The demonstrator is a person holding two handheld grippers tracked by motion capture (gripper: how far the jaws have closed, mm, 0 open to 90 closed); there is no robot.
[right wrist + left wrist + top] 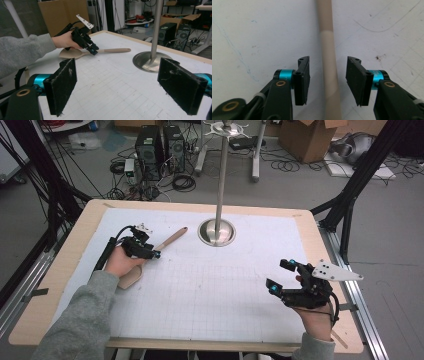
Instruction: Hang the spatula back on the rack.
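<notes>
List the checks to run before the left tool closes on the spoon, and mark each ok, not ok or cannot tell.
1. Left tool open: ok.
2. Spoon handle between its jaws: ok.
3. Handle centred between them: ok, roughly.
4. Jaws low enough to grip: cannot tell.
5. Right tool open and away from the spoon: ok.
6. Pole base apart from the spoon: ok.

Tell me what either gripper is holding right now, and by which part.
Nothing is held. The left gripper has its jaws open on either side of the spoon handle, not clamped. The right gripper is open over bare table.
</notes>
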